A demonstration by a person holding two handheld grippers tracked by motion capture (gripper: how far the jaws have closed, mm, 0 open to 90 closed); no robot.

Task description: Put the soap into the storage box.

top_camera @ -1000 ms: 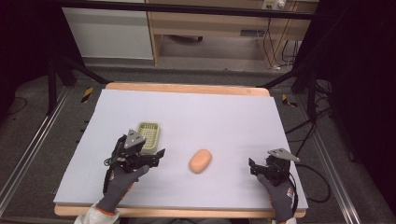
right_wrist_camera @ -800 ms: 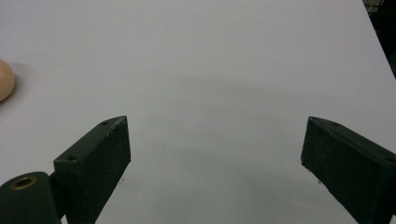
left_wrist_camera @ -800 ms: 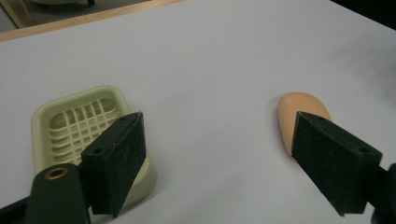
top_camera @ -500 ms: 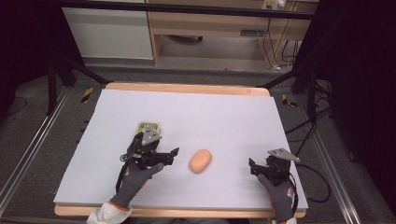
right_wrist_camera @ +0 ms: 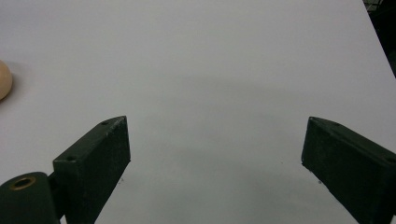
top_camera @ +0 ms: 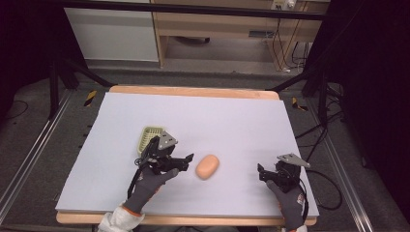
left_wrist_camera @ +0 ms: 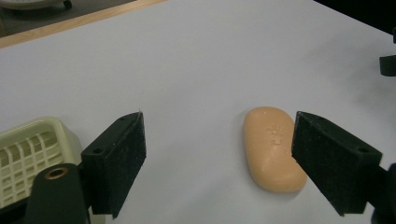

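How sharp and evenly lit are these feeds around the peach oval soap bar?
High view: soft and low in detail, the peach oval soap bar evenly lit, the room beyond dark. Left gripper view: the bar's embossing reads clearly, with a faint shadow under it. Right gripper view: dim, greyish table, the bar cropped at the left edge.

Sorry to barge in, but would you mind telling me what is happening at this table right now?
A person holds a two-jaw gripper in each gloved hand over a white table. The left gripper is open and pointed at an orange bar of soap, its jaws not yet around it. A pale yellow soap dish sits just behind that gripper. The right gripper rests open near the table's right front, with nothing between its jaws.
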